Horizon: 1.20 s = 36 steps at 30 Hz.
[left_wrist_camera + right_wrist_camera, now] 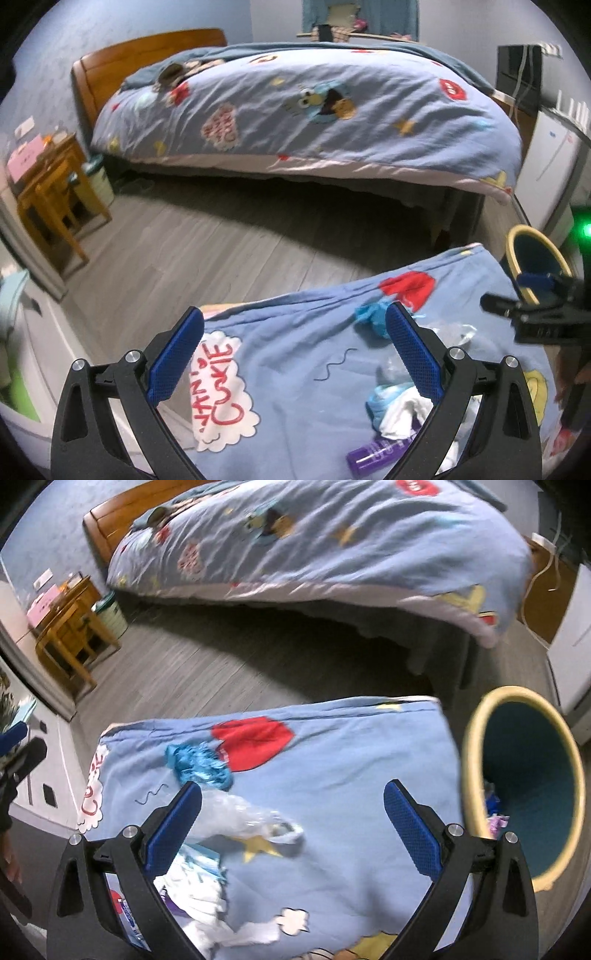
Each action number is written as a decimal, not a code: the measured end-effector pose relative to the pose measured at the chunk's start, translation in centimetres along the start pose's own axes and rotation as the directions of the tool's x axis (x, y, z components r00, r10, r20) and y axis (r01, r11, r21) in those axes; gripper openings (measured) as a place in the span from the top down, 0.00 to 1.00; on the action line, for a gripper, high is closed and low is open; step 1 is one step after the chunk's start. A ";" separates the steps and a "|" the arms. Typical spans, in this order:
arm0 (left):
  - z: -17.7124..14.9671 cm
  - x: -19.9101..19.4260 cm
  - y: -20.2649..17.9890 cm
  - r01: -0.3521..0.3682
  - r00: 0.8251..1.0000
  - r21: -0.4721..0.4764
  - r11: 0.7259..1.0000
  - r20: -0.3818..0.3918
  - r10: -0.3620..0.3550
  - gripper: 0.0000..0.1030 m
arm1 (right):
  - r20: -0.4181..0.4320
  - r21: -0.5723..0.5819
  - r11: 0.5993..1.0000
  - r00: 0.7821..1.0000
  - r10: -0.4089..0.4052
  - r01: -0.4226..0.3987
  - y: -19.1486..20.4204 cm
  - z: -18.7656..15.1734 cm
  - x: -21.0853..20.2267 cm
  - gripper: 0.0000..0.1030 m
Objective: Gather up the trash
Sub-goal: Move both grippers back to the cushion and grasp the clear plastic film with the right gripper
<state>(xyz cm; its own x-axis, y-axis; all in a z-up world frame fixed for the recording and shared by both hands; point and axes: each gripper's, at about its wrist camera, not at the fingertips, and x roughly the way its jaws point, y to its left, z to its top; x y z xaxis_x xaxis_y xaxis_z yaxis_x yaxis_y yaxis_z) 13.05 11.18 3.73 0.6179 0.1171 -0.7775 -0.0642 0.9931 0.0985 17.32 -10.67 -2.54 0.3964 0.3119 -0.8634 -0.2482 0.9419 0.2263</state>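
Trash lies on a blue cartoon-print cloth [351, 760]: a crumpled blue wrapper [199, 766], a clear plastic bag [243, 818], white and blue crumpled paper [199, 878] and a purple tube [373, 454]. The wrapper [371, 317] and paper [397, 406] also show in the left wrist view. A bin with a yellow rim [476, 746] and teal inside stands right of the cloth, with some trash at its bottom. My left gripper [295, 354] is open and empty above the cloth. My right gripper [293, 830] is open and empty above the cloth, beside the bin.
A bed with a matching blue duvet [314, 110] stands across the grey wood floor [207, 240]. A wooden side table [51, 188] is at the left wall. A white cabinet [546, 162] stands at the right behind the bin [532, 266].
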 end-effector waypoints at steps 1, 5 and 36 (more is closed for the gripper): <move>0.0 0.2 0.3 0.002 1.000 -0.012 1.000 -0.003 -0.002 0.05 | -0.005 -0.005 1.000 1.000 0.009 -0.009 0.3 0.0 0.3 0.06; 0.1 1.0 1.1 -0.003 1.000 -0.030 1.000 -0.016 0.002 0.05 | -0.028 -0.051 0.997 0.998 0.050 -0.052 2.0 -0.2 1.6 0.06; 0.6 6.6 -3.1 -0.019 0.994 0.037 0.999 -0.105 0.023 0.05 | -0.176 0.004 0.969 0.954 0.244 -0.247 -1.5 0.9 1.8 0.79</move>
<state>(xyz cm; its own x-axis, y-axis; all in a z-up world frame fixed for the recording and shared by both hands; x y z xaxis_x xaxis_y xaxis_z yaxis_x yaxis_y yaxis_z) 17.78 8.87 -1.32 0.5307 0.1405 -0.8358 -0.0470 0.9895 0.1365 19.21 -11.37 -4.06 0.1616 0.5054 -0.8476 -0.3349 0.8360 0.4346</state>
